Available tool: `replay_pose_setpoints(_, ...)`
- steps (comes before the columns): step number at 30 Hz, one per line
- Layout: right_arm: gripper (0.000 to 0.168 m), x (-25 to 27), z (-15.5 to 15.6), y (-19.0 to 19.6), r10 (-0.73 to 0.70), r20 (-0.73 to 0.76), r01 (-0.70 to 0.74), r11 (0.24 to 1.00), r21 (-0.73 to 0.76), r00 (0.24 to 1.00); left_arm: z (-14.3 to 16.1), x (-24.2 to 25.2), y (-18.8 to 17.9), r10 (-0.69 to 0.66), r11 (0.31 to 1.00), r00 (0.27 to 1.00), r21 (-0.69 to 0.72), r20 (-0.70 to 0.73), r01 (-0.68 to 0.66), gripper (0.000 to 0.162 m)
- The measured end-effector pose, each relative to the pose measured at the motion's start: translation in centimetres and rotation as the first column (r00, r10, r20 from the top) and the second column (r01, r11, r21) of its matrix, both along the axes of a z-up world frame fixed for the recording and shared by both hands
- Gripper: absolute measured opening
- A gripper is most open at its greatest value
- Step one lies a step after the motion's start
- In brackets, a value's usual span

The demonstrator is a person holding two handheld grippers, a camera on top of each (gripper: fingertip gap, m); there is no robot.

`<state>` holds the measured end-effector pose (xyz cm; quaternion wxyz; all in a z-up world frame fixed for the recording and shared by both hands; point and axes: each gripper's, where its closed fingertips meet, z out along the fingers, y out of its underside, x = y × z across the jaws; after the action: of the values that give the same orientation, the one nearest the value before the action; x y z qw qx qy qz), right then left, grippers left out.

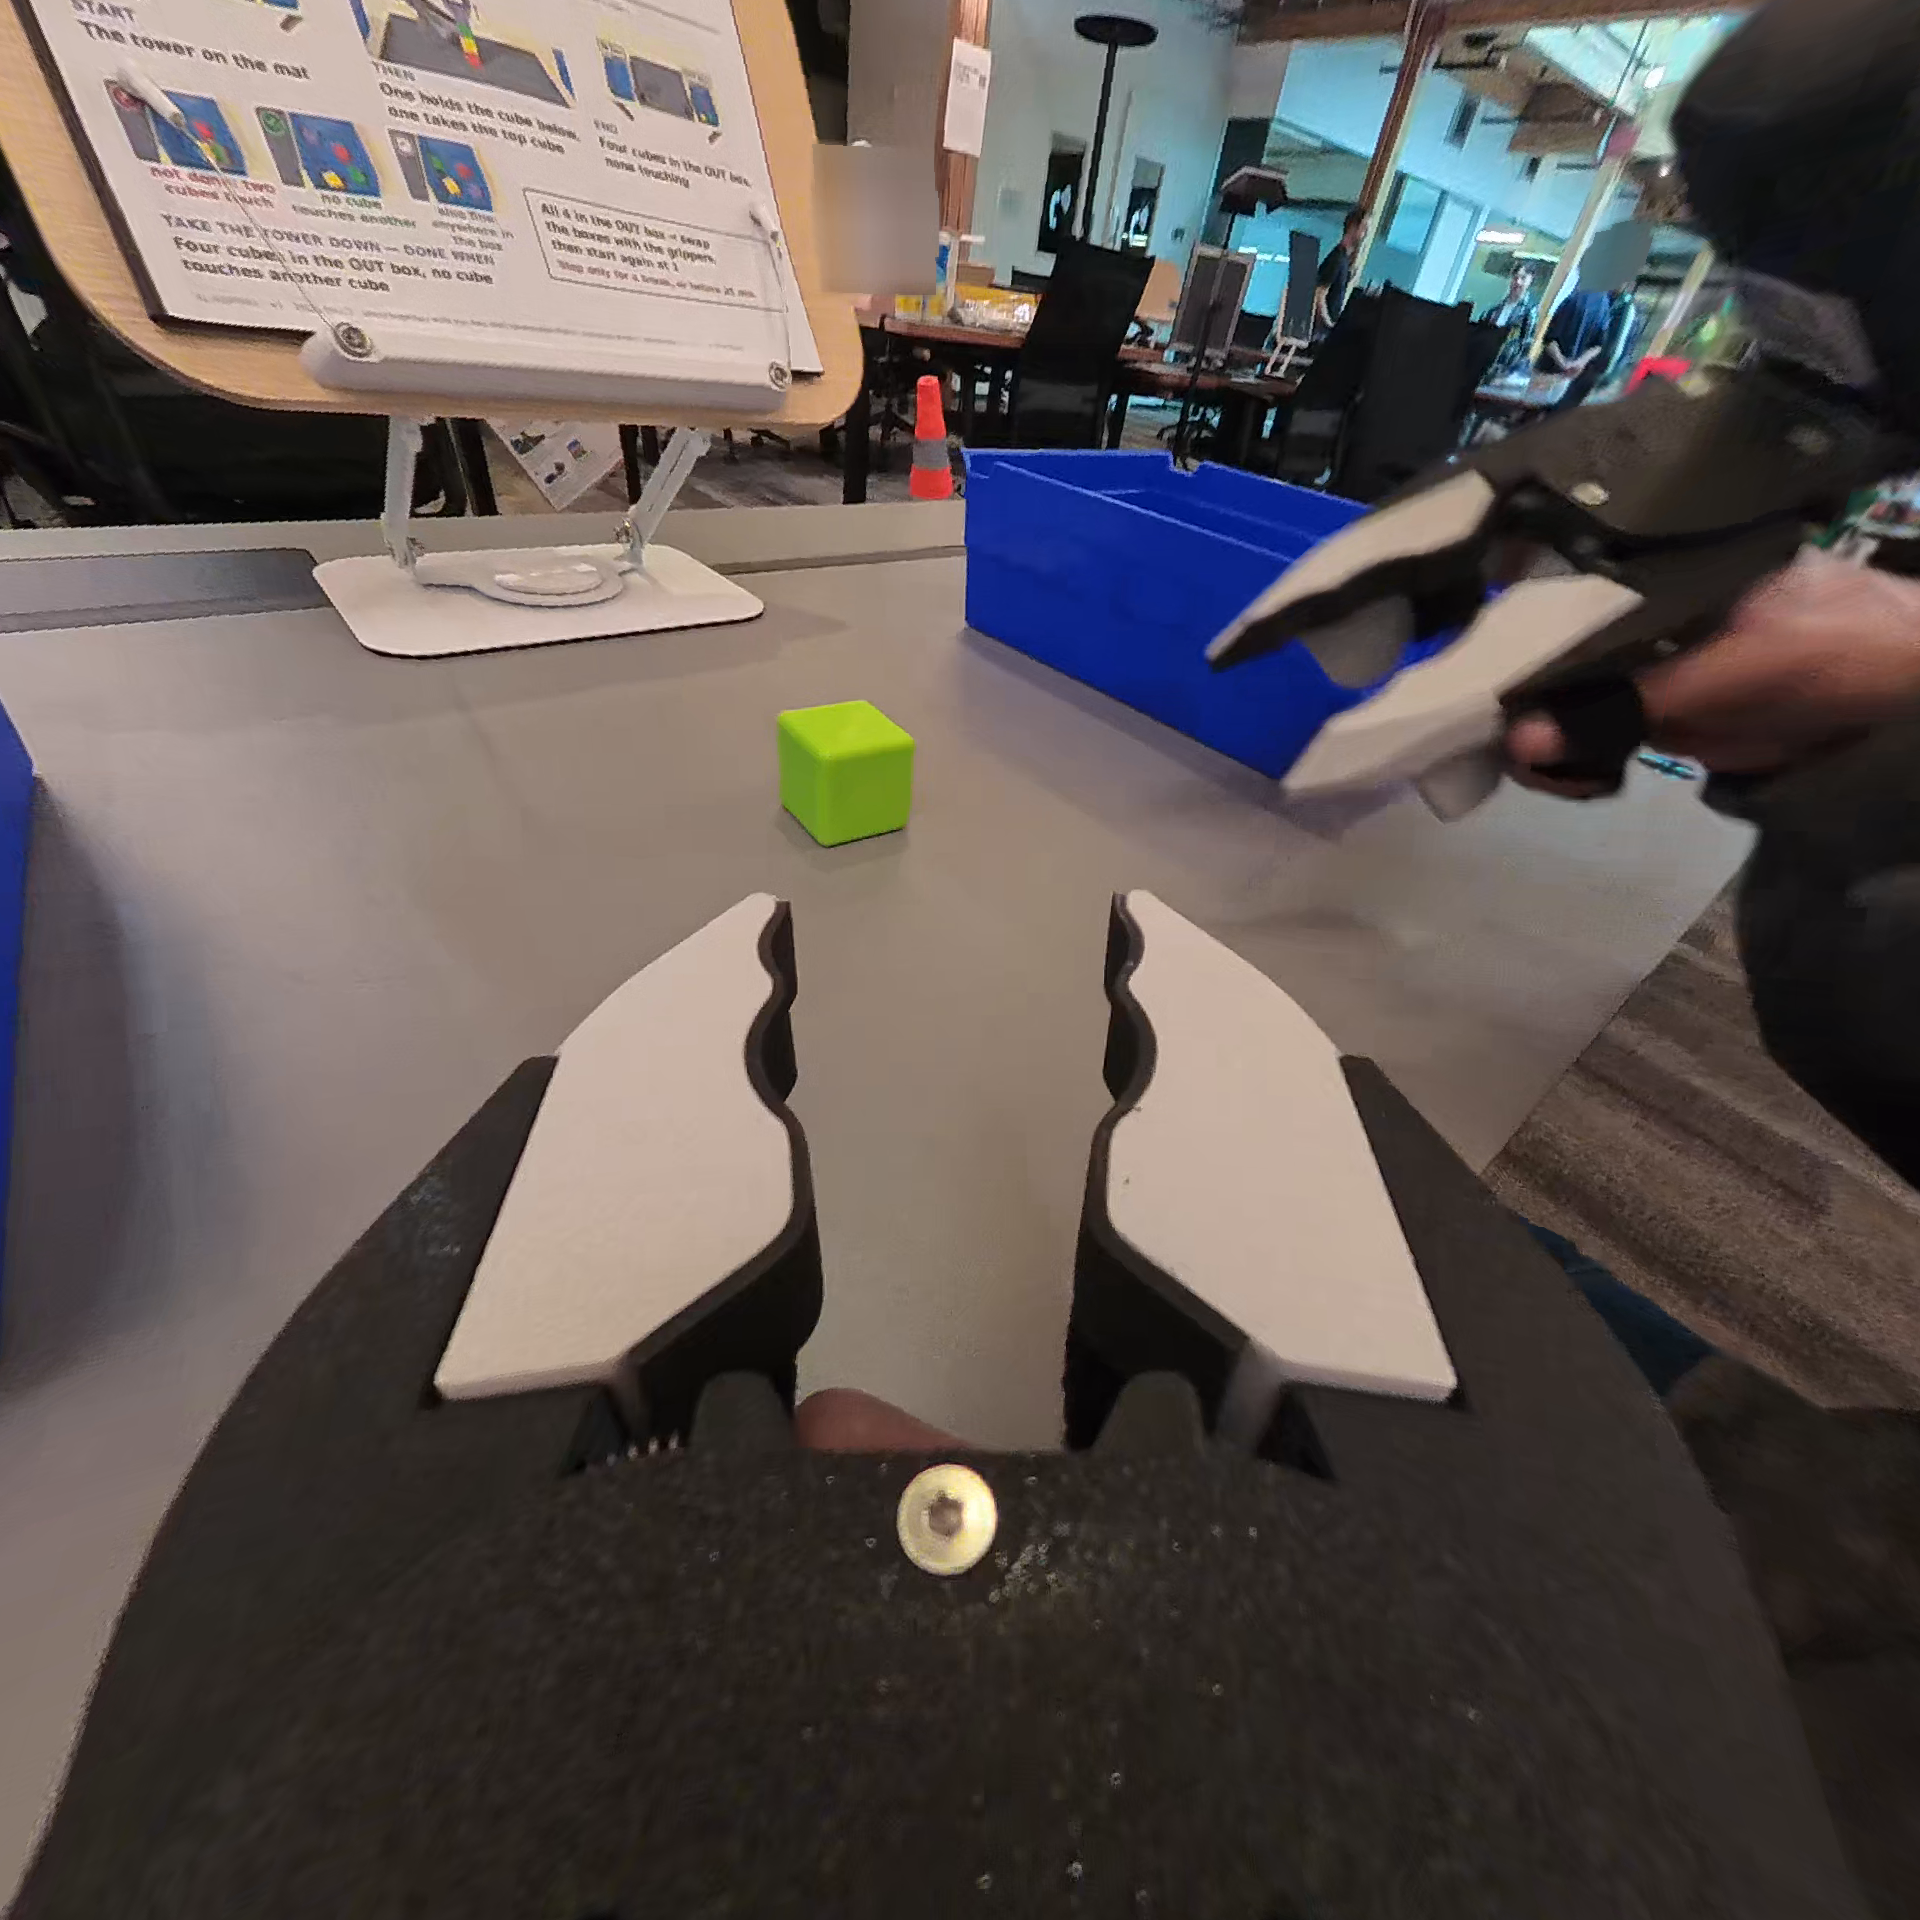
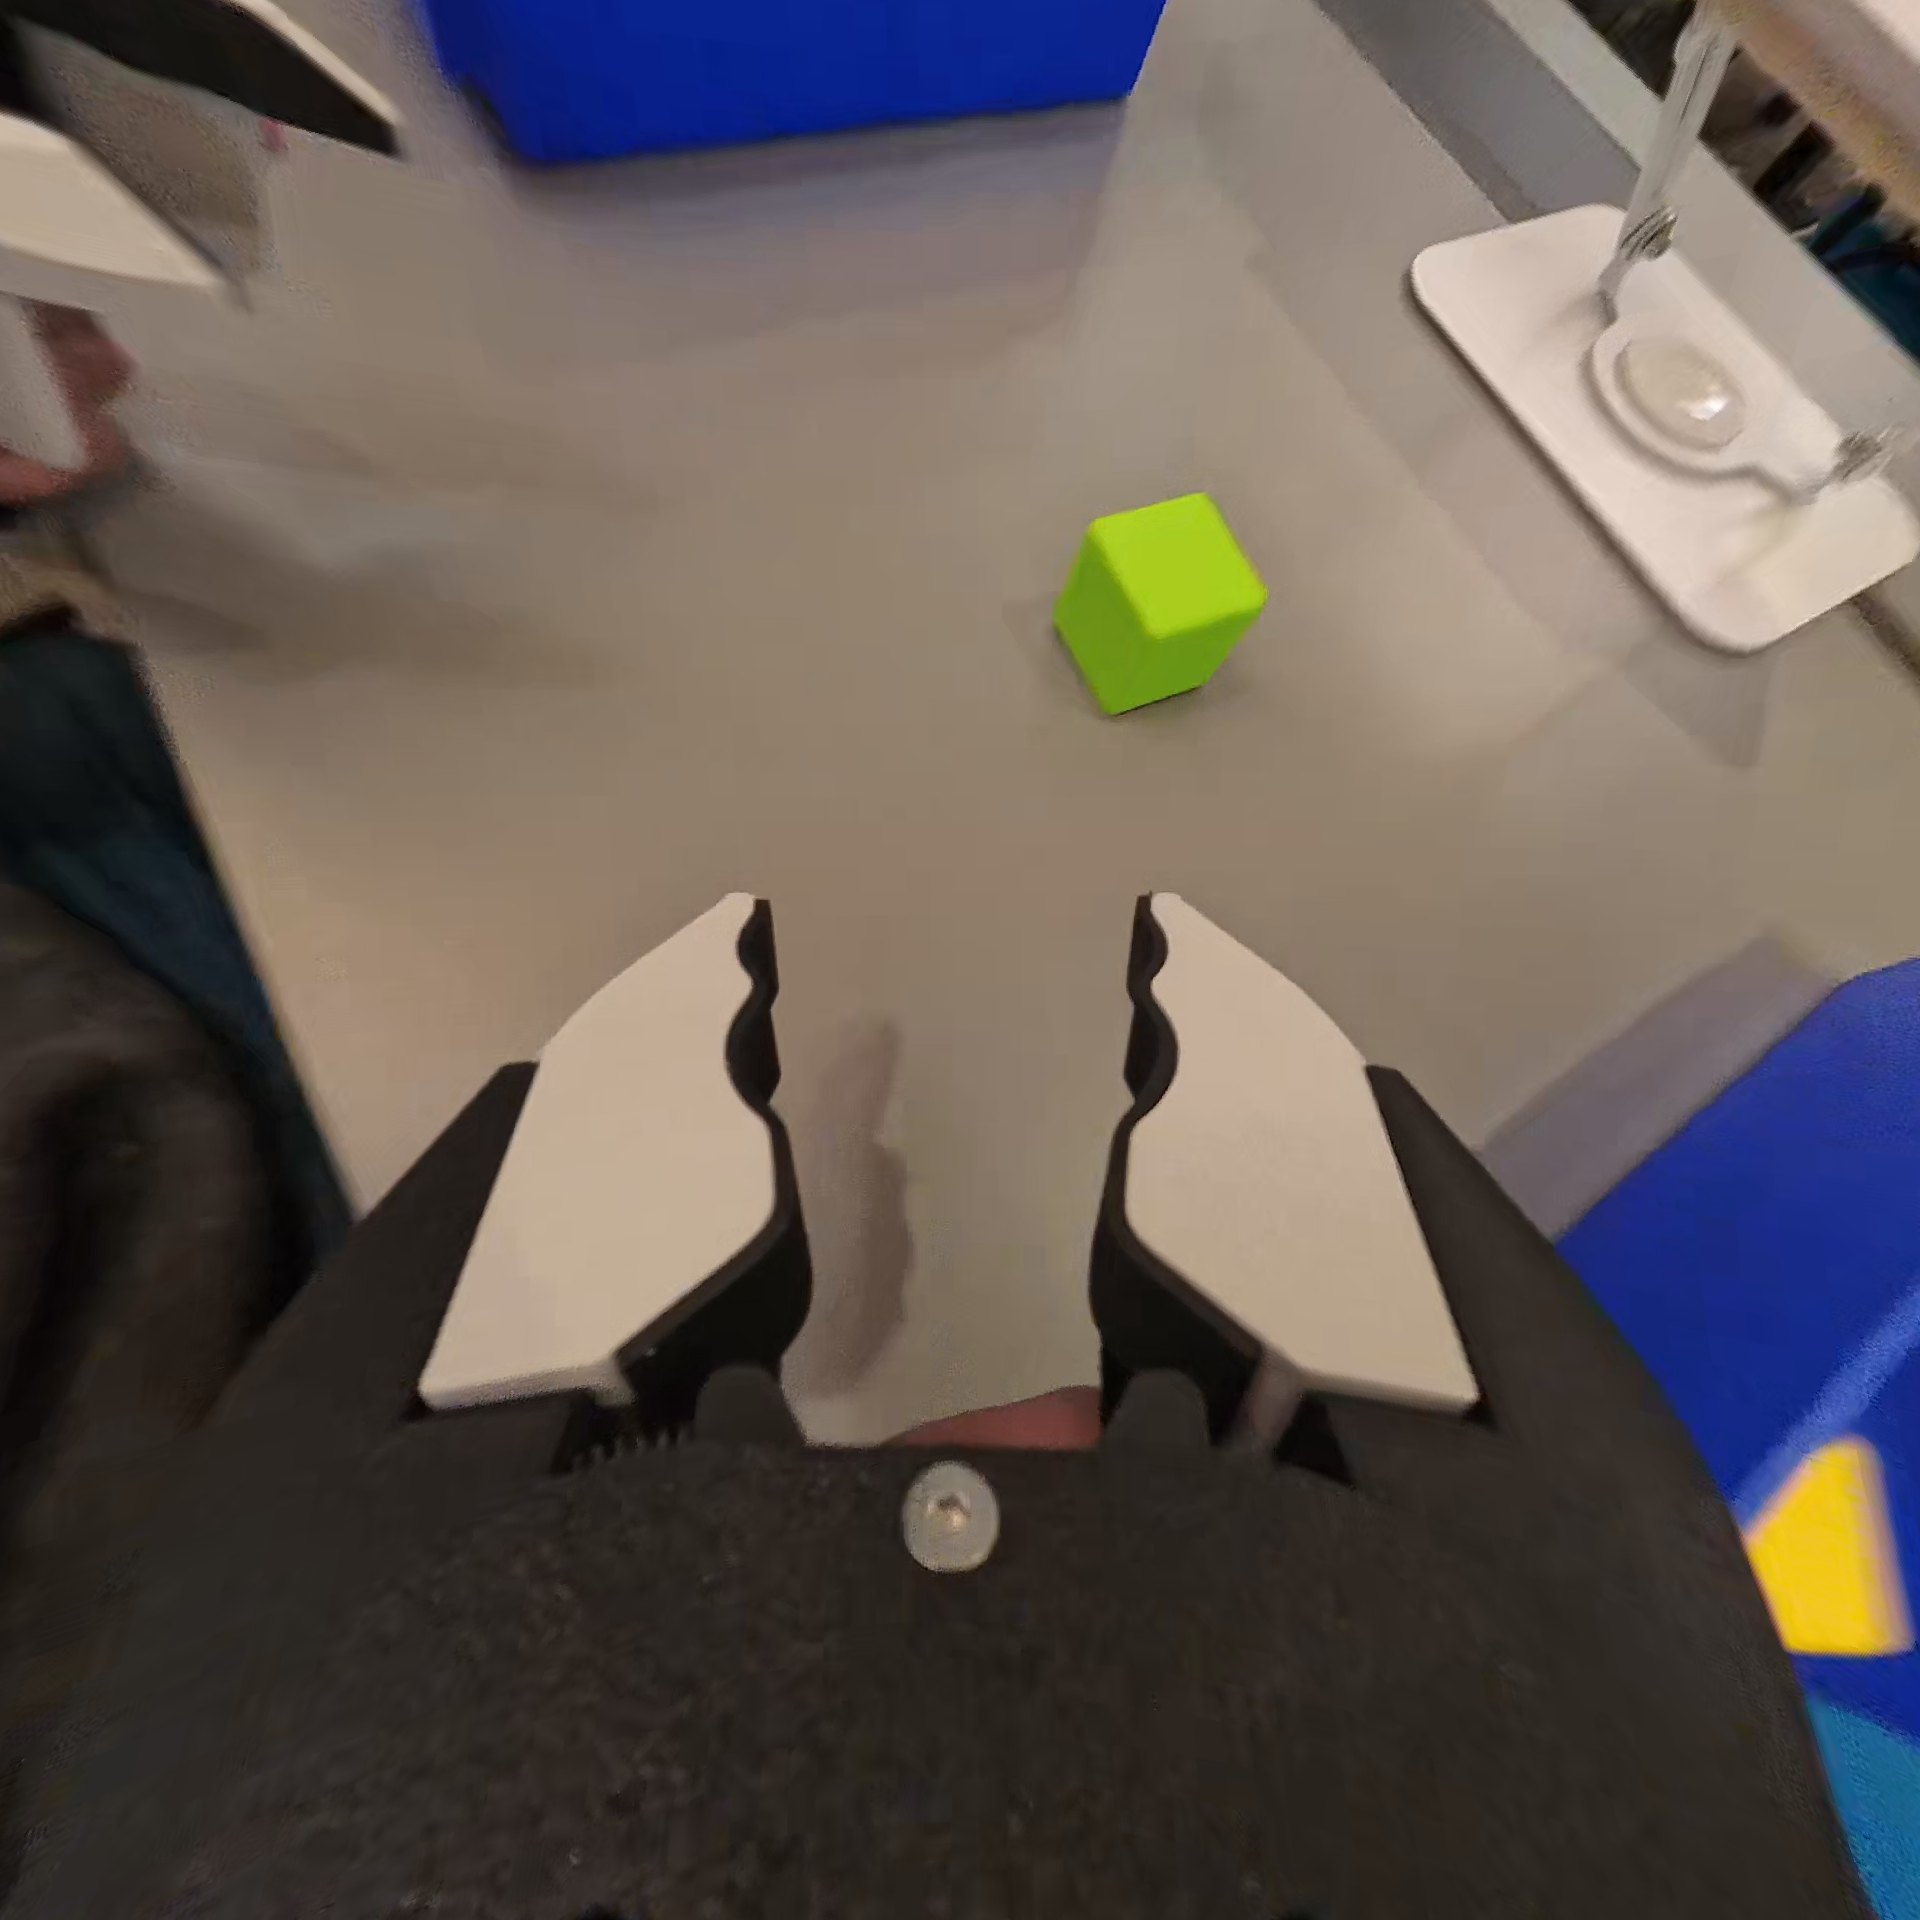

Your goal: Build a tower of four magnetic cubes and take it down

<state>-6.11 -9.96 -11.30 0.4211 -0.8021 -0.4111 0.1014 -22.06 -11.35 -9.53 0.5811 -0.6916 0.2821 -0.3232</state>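
Green cube point(image 1: 845, 771) sits alone on the grey tabletop point(image 1: 312, 883), upright on one face, apart from both claws and touching nothing else. At the far left of the left wrist view a slice of a blue bin point(image 1: 10, 1039) shows at the picture's edge. Further back and to the left stands a white stand point(image 1: 535, 597) holding up a tilted board with an instruction sheet point(image 1: 416, 177) clipped to it. The left claw point(image 1: 945, 914) hovers on the near side of the cube, its two fingers spread wide with nothing between them, the cube just beyond the tips and slightly left of the gap. To the right of the cube lies a second blue bin point(image 1: 1122, 582), near the tabletop's far right edge. In front of that bin the right claw point(image 1: 1247, 717) hangs above the tabletop, held by a hand point(image 1: 1756, 686); its fingers are parted and empty. In the right wrist view the same claw points down at bare tabletop, the green cube ahead and to the right, and a yellow cube point(image 2: 1823, 1558) lies inside the blue bin at the lower right.
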Motion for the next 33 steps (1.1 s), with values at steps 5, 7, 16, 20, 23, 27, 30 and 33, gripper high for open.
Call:
replay_pose_setpoints(5, 0.066, -2.9, 1.2, 8.2, 0.16, 0.311, -0.134, 0.986, -0.104, 0.937, 0.5, 0.0, -0.1, -0.007, 1.0, 1.0, 0.031, 0.007, 0.007, 0.056)
replay_pose_setpoints(7, 0.066, -4.3, -0.2, 10.8, 0.235, 0.391, -0.169, 0.966, -0.196, 0.89, 0.8, 0.0, -0.2, -0.005, 0.998, 1.0, 0.059, 0.004, 0.005, 0.055)
replay_pose_setpoints(16, 0.06, -4.9, -6.3, 13.7, 0.359, 0.478, -0.142, 0.891, -0.431, 0.801, 1.4, -0.7, -0.6, -0.038, 0.999, 0.997, 0.025, 0.073, 0.036, 0.054)
replay_pose_setpoints(20, 0.05, -4.7, -7.0, 13.5, 0.366, 0.484, -0.147, 0.89, -0.432, 0.795, 1.5, -0.6, -0.7, -0.051, 0.999, 0.995, 0.011, 0.087, 0.05, 0.053)
replay_pose_setpoints(23, 0.05, -4.2, -5.4, 13.5, 0.339, 0.503, -0.145, 0.912, -0.385, 0.795, 1.5, -0.3, -0.8, -0.065, 0.998, 0.994, 0.006, 0.092, 0.065, 0.053)
replay_pose_setpoints(27, 0.05, -3.1, 1.1, 12.8, 0.26, 0.491, -0.168, 0.96, -0.224, 0.832, 1.2, -0.2, -0.8, -0.061, 0.998, 0.997, 0.032, 0.052, 0.059, 0.052)
replay_pose_setpoints(30, 0.05, 1.0, 7.3, 13.2, 0.128, 0.511, -0.097, 0.991, -0.088, 0.85, 1.2, 0.1, -1.0, -0.064, 0.997, 0.997, 0.043, 0.04, 0.063, 0.052)
replay_pose_setpoints(33, 0.05, 7.2, 12.0, 14.6, -0.029, 0.505, 0.035, 0.999, -0.004, 0.862, 1.2, 0.4, -1.2, -0.069, 0.996, 0.997, 0.06, 0.024, 0.068, 0.052)
